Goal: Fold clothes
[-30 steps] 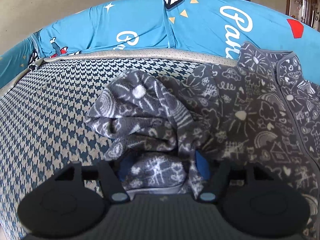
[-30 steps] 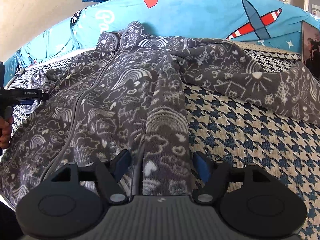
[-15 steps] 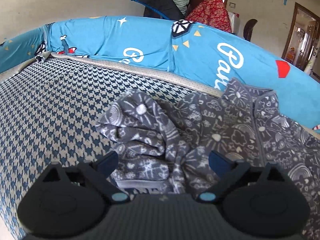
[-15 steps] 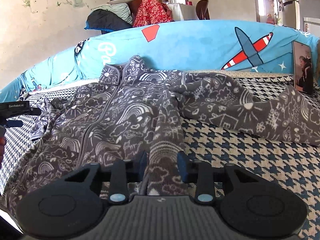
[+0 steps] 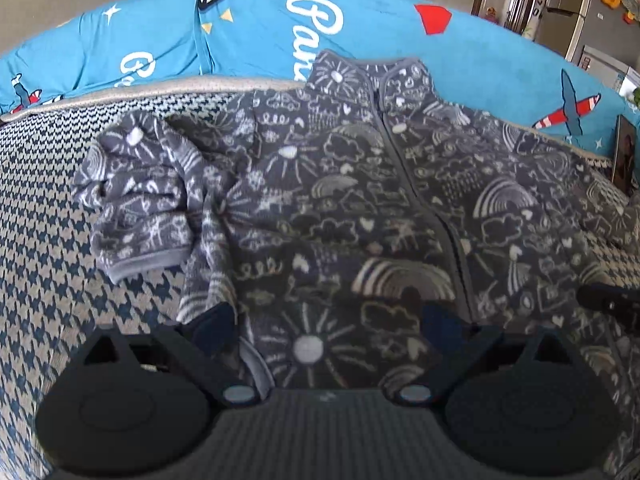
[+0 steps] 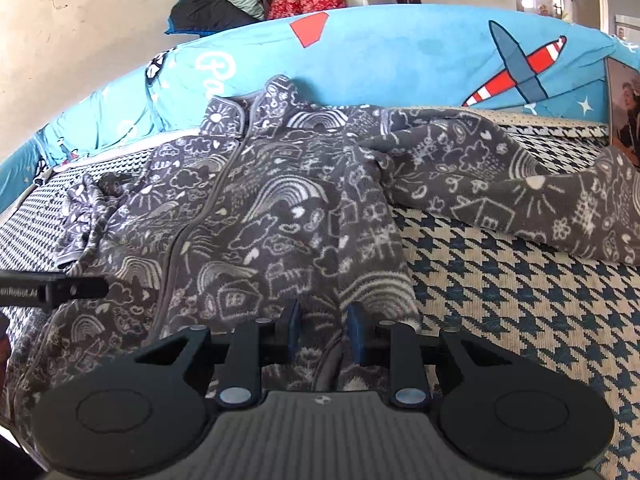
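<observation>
Houndstooth fabric covered the bed [image 6: 520, 280], with a blue printed bolster [image 6: 400, 60] along its far edge. Across it lay a grey fleece jacket [image 5: 360, 200] zipped shut, collar against the bolster, one sleeve [image 5: 136, 196] bunched up at the left wrist view's left and the other sleeve [image 6: 500, 184] stretched out flat in the right wrist view. Over the jacket's hem the left tool [image 5: 326, 320] stood spread wide, gripping nothing, while the right tool [image 6: 322, 328] was clamped on a pinch of the hem.
</observation>
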### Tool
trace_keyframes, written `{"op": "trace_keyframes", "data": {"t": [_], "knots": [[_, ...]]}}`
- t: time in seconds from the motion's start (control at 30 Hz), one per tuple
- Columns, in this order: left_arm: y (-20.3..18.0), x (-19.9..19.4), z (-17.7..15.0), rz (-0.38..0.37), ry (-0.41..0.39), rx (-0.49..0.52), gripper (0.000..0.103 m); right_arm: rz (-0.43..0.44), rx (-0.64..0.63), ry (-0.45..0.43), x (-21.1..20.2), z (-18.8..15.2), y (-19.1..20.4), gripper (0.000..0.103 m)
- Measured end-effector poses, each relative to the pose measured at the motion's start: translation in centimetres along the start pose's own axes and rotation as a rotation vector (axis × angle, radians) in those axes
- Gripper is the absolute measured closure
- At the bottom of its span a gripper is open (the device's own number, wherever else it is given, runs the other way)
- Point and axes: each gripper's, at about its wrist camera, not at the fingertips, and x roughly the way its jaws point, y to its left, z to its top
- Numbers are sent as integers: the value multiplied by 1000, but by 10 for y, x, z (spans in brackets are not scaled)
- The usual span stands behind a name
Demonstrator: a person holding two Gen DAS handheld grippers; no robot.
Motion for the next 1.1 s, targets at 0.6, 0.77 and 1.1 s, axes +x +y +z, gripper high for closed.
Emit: {"op": "trace_keyframes", "data": {"t": [0.6, 0.77, 1.1], "knots": [[14, -30, -60, 43, -19, 3, 0, -81, -3, -13, 6, -1, -1, 77], [8, -39, -70, 74, -64, -10, 0, -54, 46, -30, -9, -2, -2, 74], [-30, -67, -91, 49, -184, 0, 0, 97, -7, -65, -50, -22, 17, 73]]}}
